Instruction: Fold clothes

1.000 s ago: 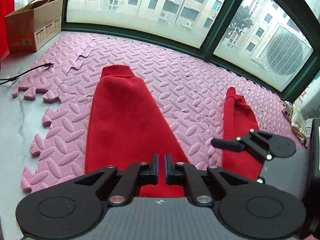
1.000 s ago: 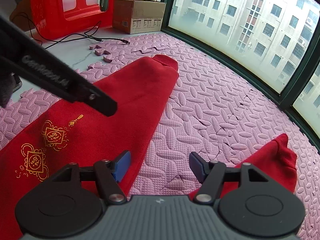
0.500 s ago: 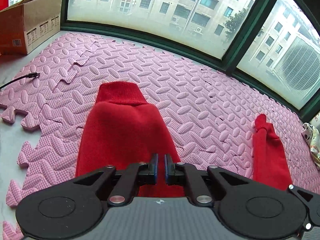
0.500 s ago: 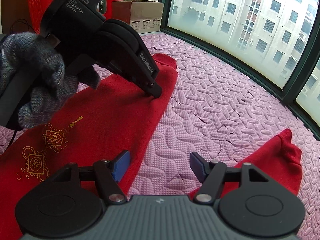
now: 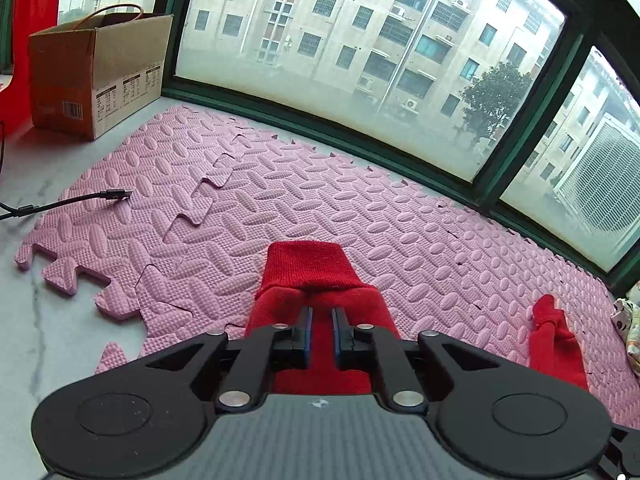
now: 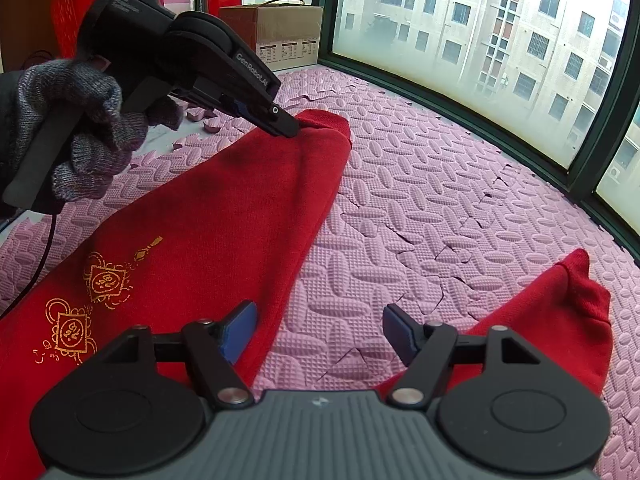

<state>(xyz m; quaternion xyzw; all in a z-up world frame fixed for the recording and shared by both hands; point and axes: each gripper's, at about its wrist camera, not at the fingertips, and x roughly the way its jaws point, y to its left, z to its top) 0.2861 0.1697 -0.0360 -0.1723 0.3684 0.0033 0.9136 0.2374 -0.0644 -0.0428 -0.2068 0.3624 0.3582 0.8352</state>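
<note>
Two claws are working over a red sweater (image 6: 208,220) lying on the pink foam mat (image 6: 420,200). Nearest, the right claw (image 6: 320,330) is spreading wider, nothing between its pads, hovering over mat between the sleeves. Farther off, the left claw (image 5: 320,322) is pinching the left sleeve's (image 5: 316,296) fabric near its cuff (image 5: 306,266), its jaws easing apart.

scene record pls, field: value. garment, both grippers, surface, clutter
garment: red sweater, gold print on front, spread on the mat
left sleeve: cuff bunched just ahead of the left gripper
left gripper: nearly closed, pinching sleeve fabric, jaws opening slightly
right gripper: jaws opening, over bare mat, nothing between them
right sleeve: on the mat, not held
surface: pink foam mat
clutter: cardboard box, black cable
</note>
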